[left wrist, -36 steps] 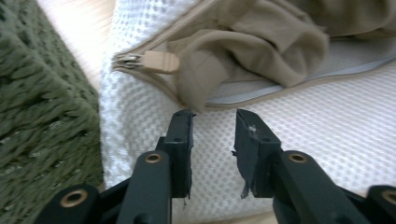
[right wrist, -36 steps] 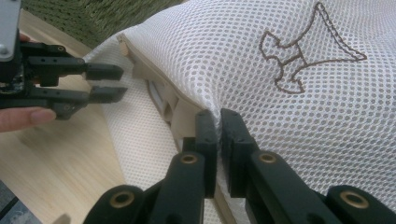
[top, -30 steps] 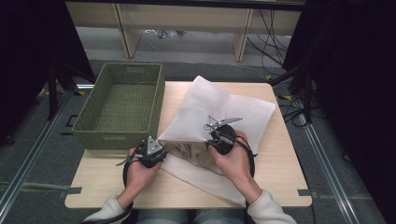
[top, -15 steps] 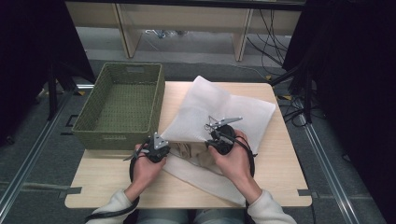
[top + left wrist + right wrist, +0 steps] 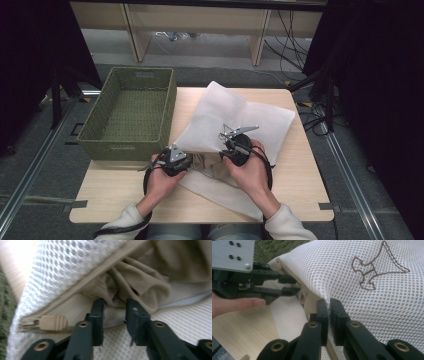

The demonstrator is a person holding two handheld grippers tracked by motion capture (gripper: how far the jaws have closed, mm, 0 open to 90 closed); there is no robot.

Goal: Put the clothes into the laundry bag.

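Mesh laundry bag [image 5: 235, 120]: right gripper [image 5: 329, 305] fingers clamped on upper flap; left gripper [image 5: 113, 308] fingers apart, just reopened at beige garment [image 5: 140, 287]; regrip deeper fold.

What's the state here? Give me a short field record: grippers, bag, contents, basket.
work: tan cloth at the mouth of a white mesh laundry bag
left gripper: jaws just opening, apart at the bag mouth, tan cloth bunched at their tips, not pinched
right gripper: shut on the bag's upper mesh edge, lifting it
zipper: open, pull tab at the end
basket: green woven, left of bag, nothing inside
surface: wooden table
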